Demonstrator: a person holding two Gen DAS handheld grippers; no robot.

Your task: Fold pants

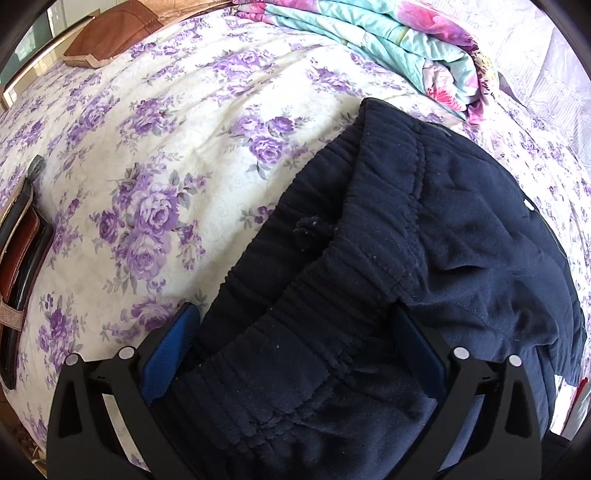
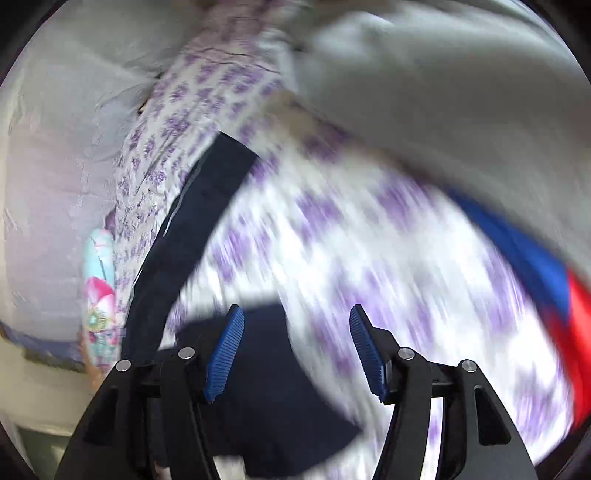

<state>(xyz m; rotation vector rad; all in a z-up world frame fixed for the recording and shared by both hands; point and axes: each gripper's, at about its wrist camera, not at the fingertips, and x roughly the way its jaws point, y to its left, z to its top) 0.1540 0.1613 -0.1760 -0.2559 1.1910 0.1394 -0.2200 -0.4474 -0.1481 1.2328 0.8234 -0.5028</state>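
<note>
My left gripper (image 1: pixel 291 332) clamps the pants' (image 1: pixel 424 229) bunched waistband on the floral bed (image 1: pixel 166 147), a quilt (image 1: pixel 388 48) beyond and a cushion (image 1: pixel 114 33) far left, while my right gripper (image 2: pixel 295 347) gapes empty above a trailing leg (image 2: pixel 192 221).

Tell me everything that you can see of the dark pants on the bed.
The pants are dark navy, of soft knit that looks fleecy, with pale lint specks. The ribbed elastic waistband is bunched between the pads of the left gripper, and a small knot of drawstring lies on it. They lie crumpled on the purple-flowered bedsheet, near a folded floral quilt. In the blurred right wrist view one leg stretches across the sheet; the right gripper is open above dark cloth.
</note>
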